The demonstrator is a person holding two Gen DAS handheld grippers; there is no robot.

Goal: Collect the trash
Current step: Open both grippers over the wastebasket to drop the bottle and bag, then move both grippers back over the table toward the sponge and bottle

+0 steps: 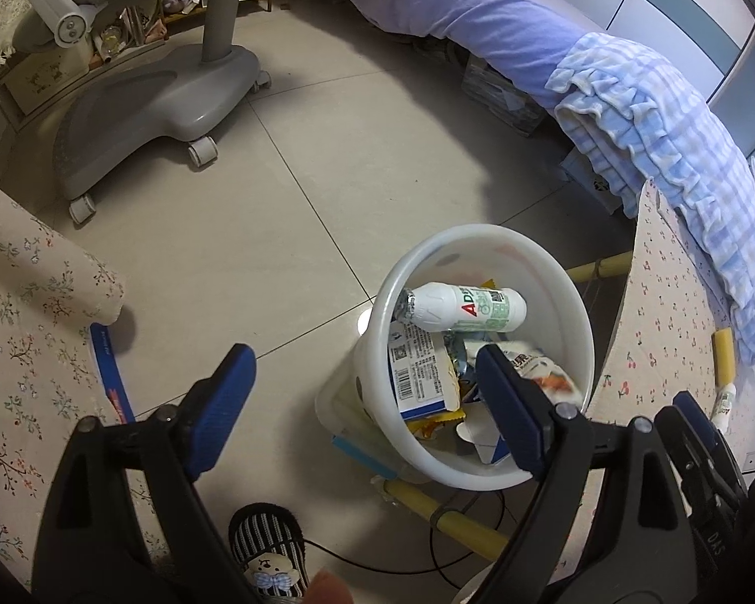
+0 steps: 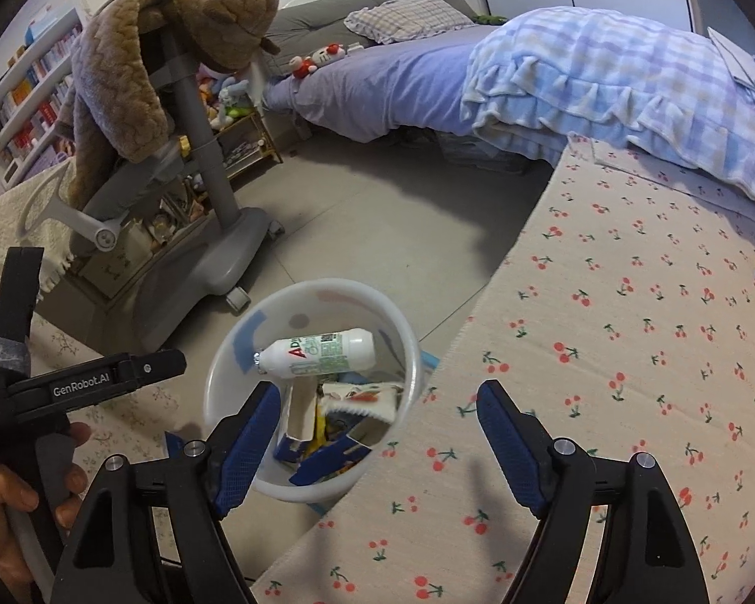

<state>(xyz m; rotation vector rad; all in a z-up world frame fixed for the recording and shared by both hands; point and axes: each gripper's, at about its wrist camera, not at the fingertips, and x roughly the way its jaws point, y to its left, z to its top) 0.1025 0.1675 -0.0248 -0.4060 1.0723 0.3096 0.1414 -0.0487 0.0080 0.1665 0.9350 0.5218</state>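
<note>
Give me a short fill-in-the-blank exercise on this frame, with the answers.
1. The white bottle lies on top of the trash inside the white ____.
2. The right gripper stands open and holds ____.
3. The cloth on the table by the bin is printed with red ____.

Answers: bin; nothing; cherries

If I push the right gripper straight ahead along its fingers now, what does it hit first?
Probably the cherry-print cloth near its edge, just right of the white bin. The right gripper stands open and empty, and depth is hard to judge, so it might clip the bin's rim instead.
</note>
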